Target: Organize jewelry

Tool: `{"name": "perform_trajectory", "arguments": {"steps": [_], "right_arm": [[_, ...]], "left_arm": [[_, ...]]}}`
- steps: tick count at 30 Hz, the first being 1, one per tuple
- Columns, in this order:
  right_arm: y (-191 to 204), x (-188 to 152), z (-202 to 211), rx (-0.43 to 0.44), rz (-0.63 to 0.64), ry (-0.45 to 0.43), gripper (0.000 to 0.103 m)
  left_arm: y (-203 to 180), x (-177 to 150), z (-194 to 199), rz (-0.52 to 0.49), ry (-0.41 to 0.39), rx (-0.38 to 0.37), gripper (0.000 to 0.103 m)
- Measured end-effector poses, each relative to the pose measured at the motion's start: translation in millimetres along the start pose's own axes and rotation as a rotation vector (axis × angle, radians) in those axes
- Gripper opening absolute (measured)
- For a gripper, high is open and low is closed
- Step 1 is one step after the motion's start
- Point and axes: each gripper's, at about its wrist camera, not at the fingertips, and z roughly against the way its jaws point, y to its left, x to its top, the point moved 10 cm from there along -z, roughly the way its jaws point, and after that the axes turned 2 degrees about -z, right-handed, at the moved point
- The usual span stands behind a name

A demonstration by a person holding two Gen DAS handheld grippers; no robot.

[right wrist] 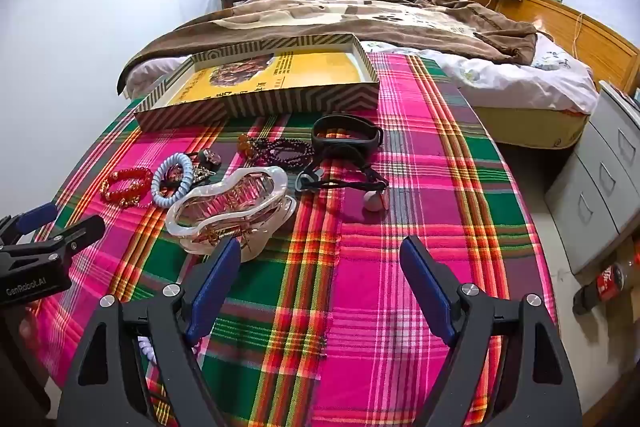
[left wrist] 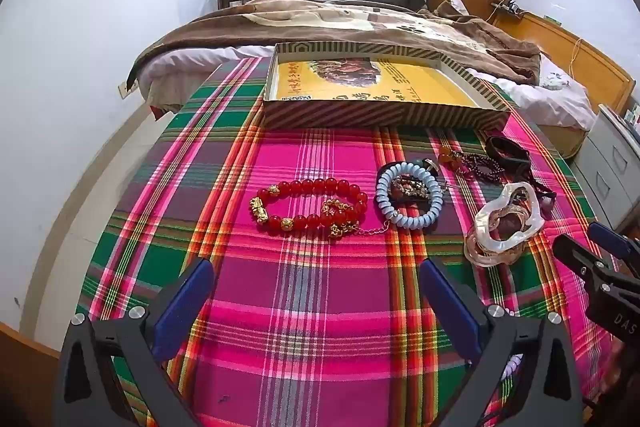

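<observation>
A red bead bracelet [left wrist: 310, 205] with gold charms lies on the plaid cloth [left wrist: 312, 307], ahead of my open, empty left gripper [left wrist: 316, 271]. Right of it lie a pale blue bracelet [left wrist: 410, 199], a pearly hair claw [left wrist: 506, 223], dark purple beads [left wrist: 478, 165] and a black band [left wrist: 506, 147]. A striped shallow box [left wrist: 380, 115] with a yellow floor stands behind them. My right gripper [right wrist: 322, 255] is open and empty; the hair claw [right wrist: 230, 203] sits by its left finger. The black band [right wrist: 346, 135], a cord with a pink bead [right wrist: 374, 203] and the box [right wrist: 260, 103] lie ahead of it.
The cloth [right wrist: 400, 267] covers a table whose edges drop off left and right. A bed with a brown blanket [left wrist: 360, 23] lies behind. Grey drawers [right wrist: 600, 179] and a cola bottle [right wrist: 604, 283] are on the floor to the right.
</observation>
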Motion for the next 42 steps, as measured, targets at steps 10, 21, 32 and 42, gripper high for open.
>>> {"name": "perform_trajectory", "arguments": {"steps": [10,21,32,42], "right_arm": [[-2.4,2.9,0.7,-0.014,-0.006,-0.008,0.082],[-2.1,0.4,5.7,-0.016,-0.01,-0.01,0.082],[-1.0,-0.3,6.2,-0.017,-0.007,-0.011,0.082],[-1.8,-0.7,7.0,-0.021,-0.01,-0.011,0.082]], "left_arm": [[1.1,-5.3,-0.1,0.006,0.011,-0.003,0.103],[4.5,-5.8,7.0,0.01,0.008,0.01,0.103],[2.6,-6.8,9.1,0.013,0.014,0.006,0.103],[1.3,-7.6,9.9,0.013,0.015,0.005,0.103]]}}
